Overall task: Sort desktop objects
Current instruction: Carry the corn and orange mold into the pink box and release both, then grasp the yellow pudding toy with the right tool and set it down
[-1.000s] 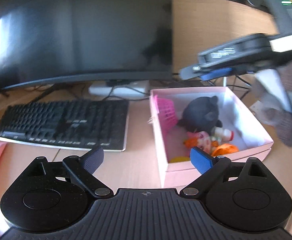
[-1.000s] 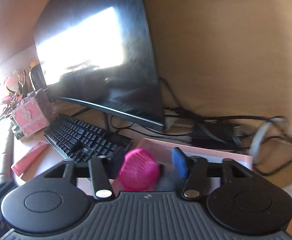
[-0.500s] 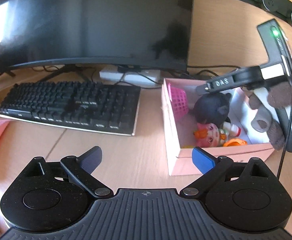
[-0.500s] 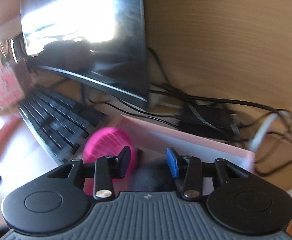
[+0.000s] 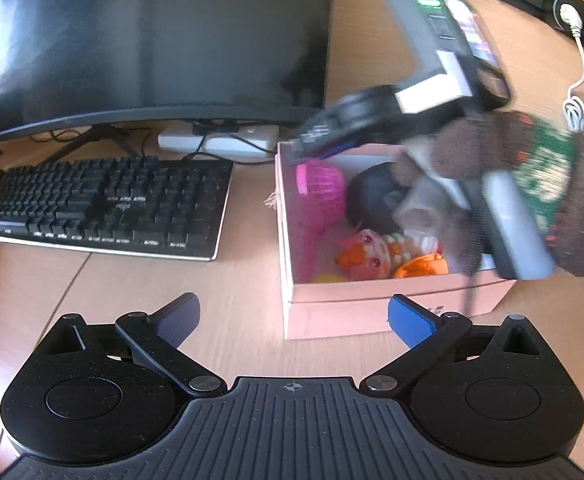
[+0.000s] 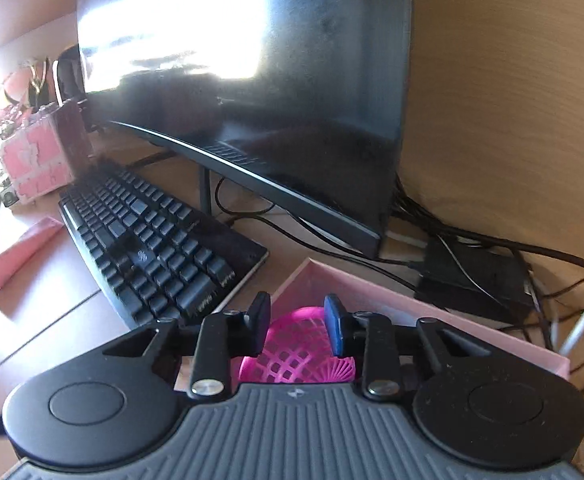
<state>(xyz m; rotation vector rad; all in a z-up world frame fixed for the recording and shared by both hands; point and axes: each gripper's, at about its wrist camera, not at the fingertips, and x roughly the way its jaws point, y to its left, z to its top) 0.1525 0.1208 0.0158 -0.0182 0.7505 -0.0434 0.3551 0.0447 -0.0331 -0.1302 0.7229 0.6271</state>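
A pink box (image 5: 372, 312) stands on the desk right of the keyboard. It holds a magenta mesh basket (image 5: 320, 192), a black plush (image 5: 376, 196), a small doll (image 5: 366, 256) and an orange toy (image 5: 422, 266). My left gripper (image 5: 292, 320) is open and empty, low in front of the box. My right gripper (image 6: 298, 324) is partly open and empty, above the box's far left corner, over the magenta basket (image 6: 296, 360). In the left wrist view the right gripper's body (image 5: 372, 120) and a gloved hand (image 5: 532, 184) hang over the box.
A black keyboard (image 5: 103, 204) lies left of the box, in front of a dark monitor (image 5: 151, 40). Cables and a black adapter (image 6: 476, 280) lie behind the pink box (image 6: 432, 312). A pink brick-patterned holder (image 6: 39, 156) and a flat pink object (image 6: 15, 256) sit at far left.
My right gripper has let go of the magenta basket, which now lies in the box, and its jaws narrowed. The left gripper stayed open, its view shifting slightly.
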